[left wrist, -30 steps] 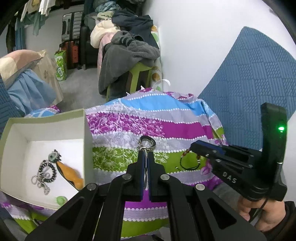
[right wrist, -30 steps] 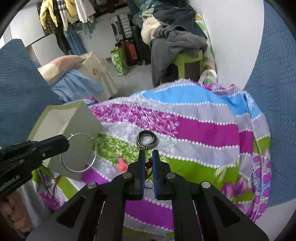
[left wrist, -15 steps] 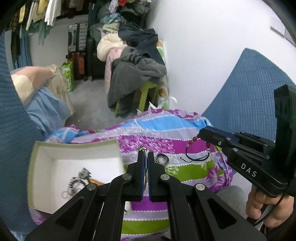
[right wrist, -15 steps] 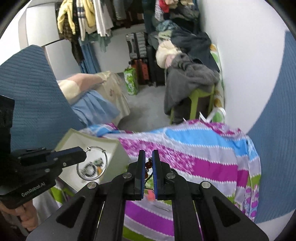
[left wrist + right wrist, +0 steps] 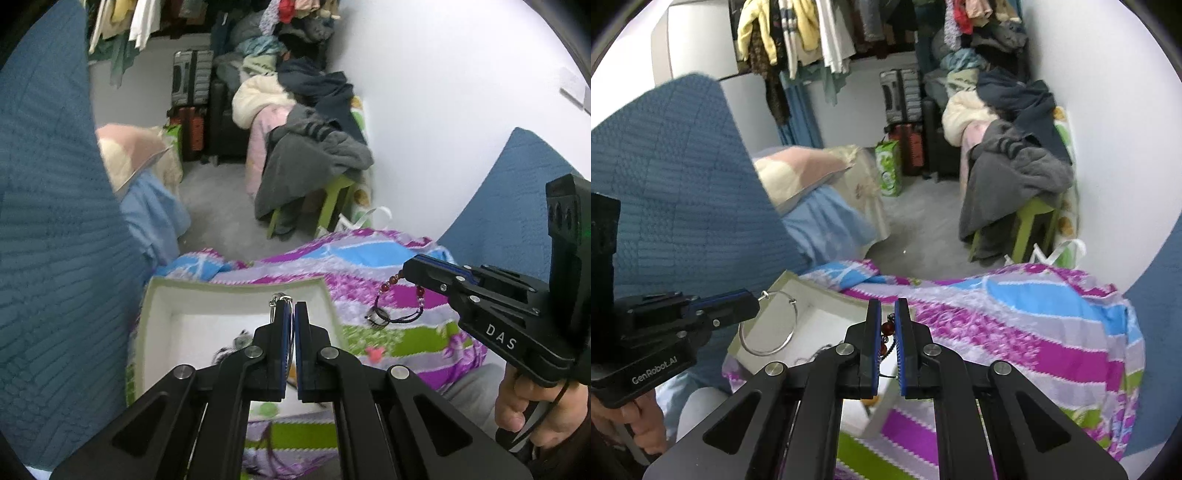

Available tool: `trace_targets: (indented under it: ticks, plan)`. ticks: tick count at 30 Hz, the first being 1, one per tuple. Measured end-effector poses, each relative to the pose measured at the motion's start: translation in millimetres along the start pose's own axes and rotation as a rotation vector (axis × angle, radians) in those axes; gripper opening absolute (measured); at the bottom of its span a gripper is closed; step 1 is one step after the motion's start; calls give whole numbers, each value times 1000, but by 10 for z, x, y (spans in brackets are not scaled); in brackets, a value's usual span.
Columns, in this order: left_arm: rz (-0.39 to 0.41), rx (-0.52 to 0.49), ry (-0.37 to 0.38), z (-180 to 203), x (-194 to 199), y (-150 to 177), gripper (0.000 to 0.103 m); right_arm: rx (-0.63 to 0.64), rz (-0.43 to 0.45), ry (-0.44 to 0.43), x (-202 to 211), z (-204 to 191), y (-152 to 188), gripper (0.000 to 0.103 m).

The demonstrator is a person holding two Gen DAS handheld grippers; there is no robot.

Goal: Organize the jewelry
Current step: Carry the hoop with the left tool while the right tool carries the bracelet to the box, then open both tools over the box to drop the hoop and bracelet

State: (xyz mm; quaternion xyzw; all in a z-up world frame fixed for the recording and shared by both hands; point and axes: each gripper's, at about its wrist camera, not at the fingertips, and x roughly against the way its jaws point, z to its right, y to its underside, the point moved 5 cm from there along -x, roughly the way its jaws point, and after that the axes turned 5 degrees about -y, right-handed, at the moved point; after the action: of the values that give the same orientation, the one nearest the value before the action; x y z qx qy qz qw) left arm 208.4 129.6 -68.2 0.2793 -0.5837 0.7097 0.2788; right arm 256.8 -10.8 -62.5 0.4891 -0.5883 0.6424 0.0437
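My left gripper (image 5: 290, 306) is shut on a thin silver hoop (image 5: 768, 323), whose clasp (image 5: 280, 297) pokes out above the fingertips. In the right wrist view the hoop hangs from the left gripper (image 5: 750, 299) over the near corner of the white box (image 5: 827, 295). My right gripper (image 5: 886, 306) is shut on a red-bead bracelet (image 5: 886, 328) with a black cord. That bracelet (image 5: 399, 299) dangles over the striped cloth (image 5: 406, 258), right of the box (image 5: 236, 291). Dark jewelry (image 5: 240, 336) lies in the box, mostly hidden by my fingers.
A dark ring (image 5: 376, 317) and a small pink piece (image 5: 373, 352) lie on the cloth. Blue quilted cushions (image 5: 55, 258) flank both sides. Behind are a green stool with piled clothes (image 5: 314, 166), suitcases and a white wall. A hand (image 5: 532, 406) grips the right tool.
Both grippers have risen and swung left, each still holding its piece. The box has come under the left gripper, and the bracelet has been lifted off the cloth.
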Motion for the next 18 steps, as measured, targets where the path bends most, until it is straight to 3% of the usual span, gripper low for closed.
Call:
trace_targets:
  ticks: [9, 18]
  plan:
    - [-69, 36, 3, -463, -349, 331, 1, -14, -113, -26, -511, -248, 420, 5]
    - [-115, 55, 13, -595, -663, 506, 1, -6, -196, -22, -870, -278, 705, 5]
